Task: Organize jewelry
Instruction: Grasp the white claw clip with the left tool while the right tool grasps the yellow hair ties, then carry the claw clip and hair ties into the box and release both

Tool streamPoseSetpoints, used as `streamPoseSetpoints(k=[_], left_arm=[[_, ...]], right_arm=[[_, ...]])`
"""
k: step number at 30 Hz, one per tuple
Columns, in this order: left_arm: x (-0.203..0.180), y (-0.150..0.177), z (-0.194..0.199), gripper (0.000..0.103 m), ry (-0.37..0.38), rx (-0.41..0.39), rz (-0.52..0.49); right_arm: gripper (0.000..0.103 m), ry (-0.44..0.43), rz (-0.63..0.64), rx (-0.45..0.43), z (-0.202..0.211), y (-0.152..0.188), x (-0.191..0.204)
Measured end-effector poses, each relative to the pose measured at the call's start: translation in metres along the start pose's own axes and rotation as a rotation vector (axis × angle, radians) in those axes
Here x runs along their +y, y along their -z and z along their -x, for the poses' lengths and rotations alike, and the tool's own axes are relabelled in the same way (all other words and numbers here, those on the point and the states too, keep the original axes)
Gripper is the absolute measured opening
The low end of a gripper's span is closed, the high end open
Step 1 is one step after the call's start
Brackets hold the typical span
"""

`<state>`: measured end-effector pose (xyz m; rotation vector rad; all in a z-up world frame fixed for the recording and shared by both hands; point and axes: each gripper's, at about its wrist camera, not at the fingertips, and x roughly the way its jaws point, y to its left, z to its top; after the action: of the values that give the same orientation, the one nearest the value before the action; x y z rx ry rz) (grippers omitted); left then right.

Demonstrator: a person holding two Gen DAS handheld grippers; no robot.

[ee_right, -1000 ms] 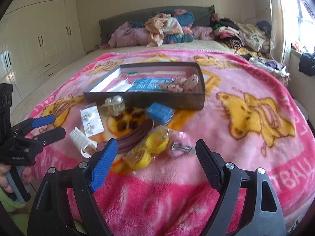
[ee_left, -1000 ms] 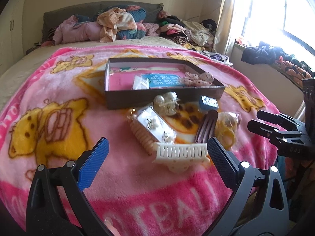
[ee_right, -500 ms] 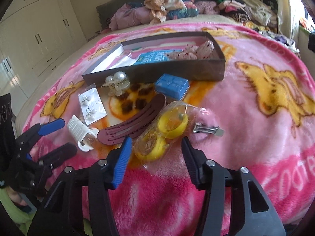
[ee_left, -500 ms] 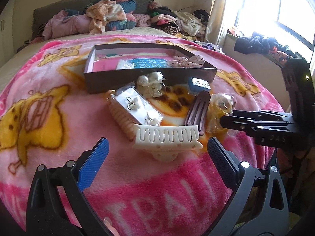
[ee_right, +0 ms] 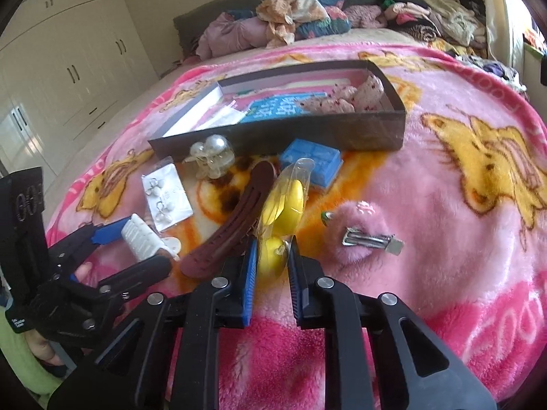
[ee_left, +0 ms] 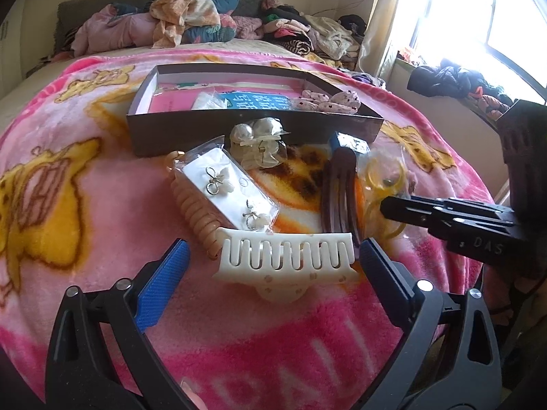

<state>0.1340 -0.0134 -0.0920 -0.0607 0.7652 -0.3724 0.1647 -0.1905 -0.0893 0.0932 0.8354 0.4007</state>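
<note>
Right wrist view has my right gripper [ee_right: 271, 266] pinched narrow on the near end of the yellow bangle packet [ee_right: 285, 205], so I should lift gently toward the far box [ee_right: 372, 133], while my left gripper [ee_left: 271, 273] brackets the white claw clip [ee_left: 287, 256], fingers wide.

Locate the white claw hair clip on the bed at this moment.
In the left wrist view the white claw clip lies on the pink blanket between the open left gripper fingers, just before the earring card.
</note>
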Motion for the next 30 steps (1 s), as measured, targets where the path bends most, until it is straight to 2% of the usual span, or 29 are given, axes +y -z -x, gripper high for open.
streamPoseSetpoints(k=[4, 14, 21, 30], left_arm=[[-0.001, 0.001, 0.000, 0.069, 0.021, 0.007, -0.005], [-0.009, -0.002, 0.014, 0.067, 0.033, 0.005, -0.010], [-0.019, -0.016, 0.027, 0.067, 0.050, -0.029, -0.028], [-0.025, -0.037, 0.024, 0.067, 0.054, -0.059, -0.048]], right_arm=[[0.016, 0.006, 0.016, -0.022, 0.006, -0.001, 0.002], [0.016, 0.034, 0.011, -0.077, 0.025, -0.004, -0.005], [0.016, 0.078, 0.028, -0.122, 0.040, -0.007, -0.009], [0.016, 0.101, 0.016, -0.163, 0.053, -0.013, -0.019]])
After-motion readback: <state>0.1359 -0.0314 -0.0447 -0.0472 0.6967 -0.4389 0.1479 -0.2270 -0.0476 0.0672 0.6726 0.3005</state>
